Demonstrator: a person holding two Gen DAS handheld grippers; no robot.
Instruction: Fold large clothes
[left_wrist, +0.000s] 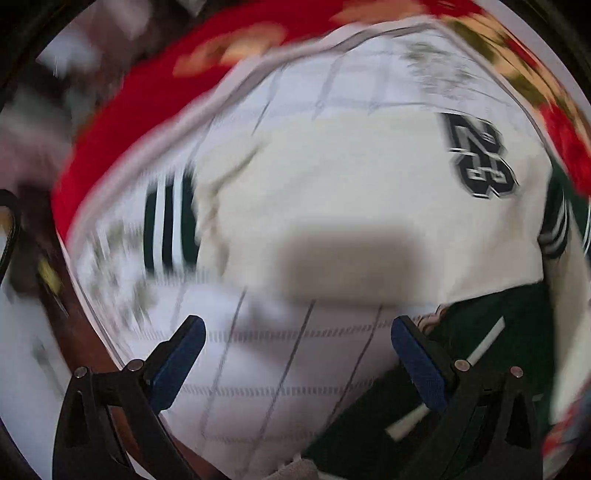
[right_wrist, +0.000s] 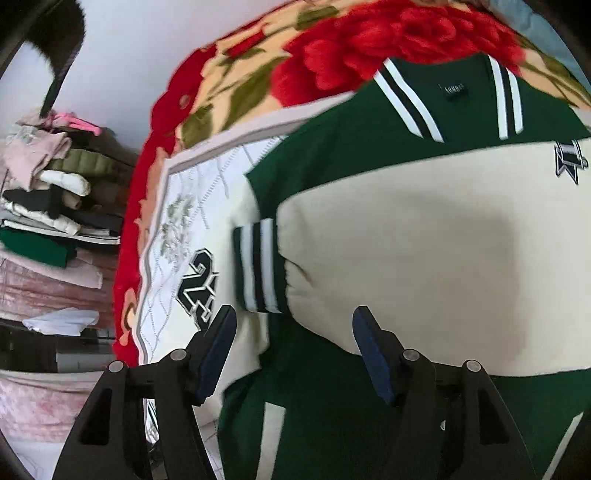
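A green and cream varsity jacket (right_wrist: 424, 240) lies on a white quilted mat (right_wrist: 192, 206). A cream sleeve with a striped green cuff (right_wrist: 258, 266) is folded across its body; another sleeve bears a black number patch (right_wrist: 197, 284). My right gripper (right_wrist: 295, 354) is open and empty just above the jacket's lower body. In the blurred left wrist view the cream sleeve (left_wrist: 351, 192) with the number patch (left_wrist: 480, 158) and a striped cuff (left_wrist: 170, 225) lie ahead. My left gripper (left_wrist: 295, 362) is open and empty over the mat (left_wrist: 266, 369), beside green fabric (left_wrist: 480, 350).
A red floral blanket (right_wrist: 332, 51) lies under the mat and shows around it in the left wrist view (left_wrist: 147, 96). A pile of folded clothes (right_wrist: 48, 199) stands at the far left by a white wall (right_wrist: 147, 37).
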